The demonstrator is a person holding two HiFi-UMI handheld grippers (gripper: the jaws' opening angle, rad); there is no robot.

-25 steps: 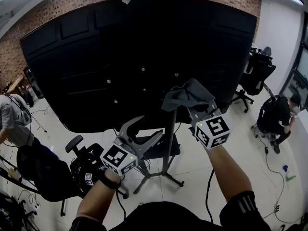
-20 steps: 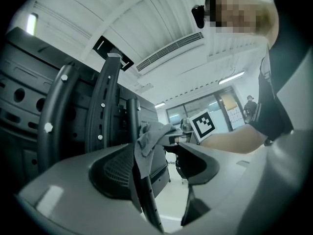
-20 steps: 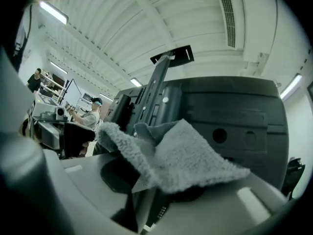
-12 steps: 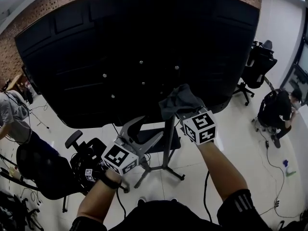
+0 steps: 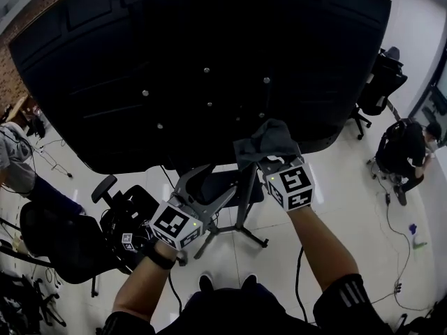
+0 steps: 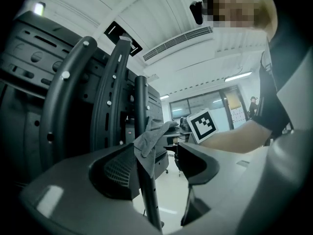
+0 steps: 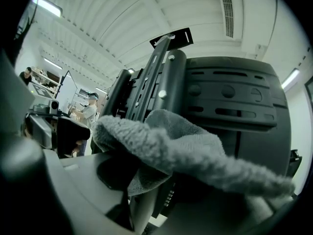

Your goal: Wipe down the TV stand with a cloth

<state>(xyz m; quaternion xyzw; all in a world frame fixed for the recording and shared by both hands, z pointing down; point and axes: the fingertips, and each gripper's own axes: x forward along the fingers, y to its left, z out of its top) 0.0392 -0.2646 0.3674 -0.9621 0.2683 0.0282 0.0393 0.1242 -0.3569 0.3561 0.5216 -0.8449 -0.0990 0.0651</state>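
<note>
my right gripper (image 5: 271, 160) carries the grey cloth (image 5: 267, 138), held up against the upright post (image 5: 246, 204) of the tv stand, just under the bottom edge of the black tv (image 5: 174, 61). its jaws are opening. the cloth is bunched between and over them, and from the right gripper view i judge it lies loose on the pads and is not pinched. my left gripper (image 5: 218, 180) sits lower and to the left with its jaws spread. the post stands in the gap and neither pad presses on it.

as i read it, the step is to get the cloth around the post so i can rub along its length. to do that well, i want fabric between each pad and the metal before i close, so bare jaw never scrapes the post. the squeeze should be light: firm enough to drag the cloth, soft enough to let it slide. with the jaws this wide the cloth could slip off, so i should keep it against the post while it settles. the left gripper can close gently lower down to steady the stand. the legs (image 5: 255, 239) on the floor are likely the next part to wipe.
</note>
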